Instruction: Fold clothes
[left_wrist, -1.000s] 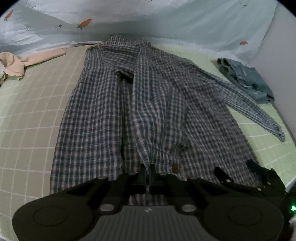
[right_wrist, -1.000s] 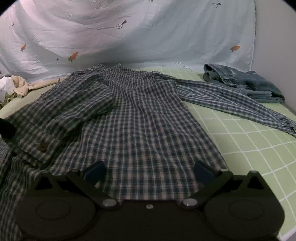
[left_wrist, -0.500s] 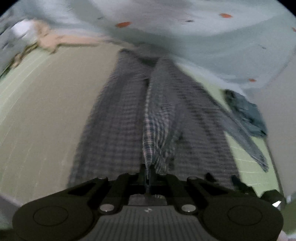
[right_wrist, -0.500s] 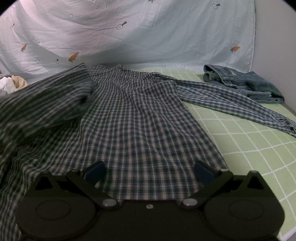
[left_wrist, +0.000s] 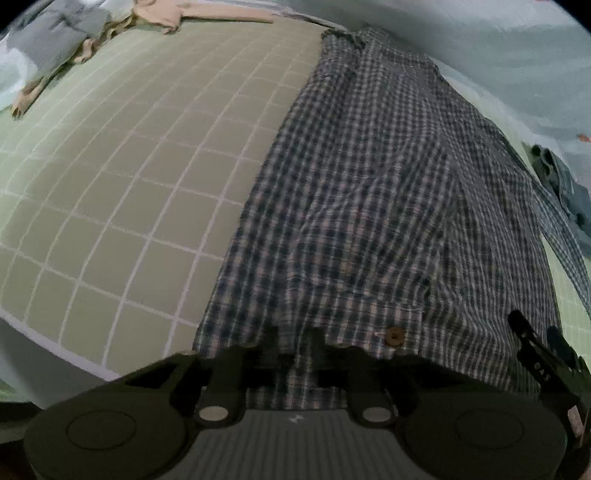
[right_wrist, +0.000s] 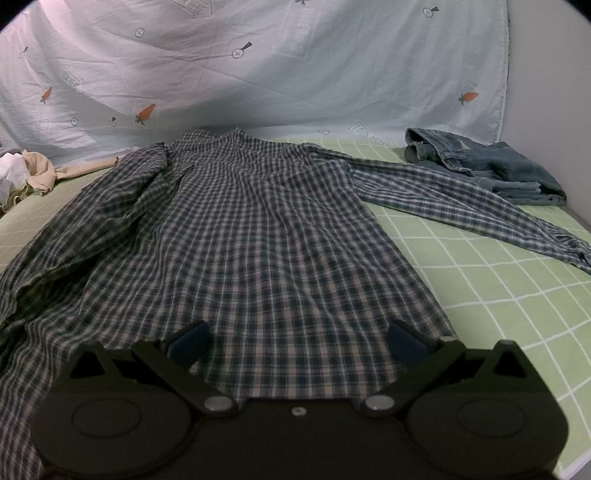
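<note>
Honestly, the plaid shirt (right_wrist: 266, 236) spread on the green checked bed (right_wrist: 498, 295) looks light and floppy, so with my left gripper (left_wrist: 293, 341) nearly closed over its hem and right gripper (right_wrist: 297, 338) spread wide, I'd pinch cuffs or seams.

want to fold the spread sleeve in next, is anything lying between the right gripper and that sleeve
Nothing visible does. The right gripper, jaws open, hovers over the plaid shirt near its hem. The sleeve stretches across bare green checked sheet. The jeans lie beyond the sleeve, by the wall, not in the path.
</note>
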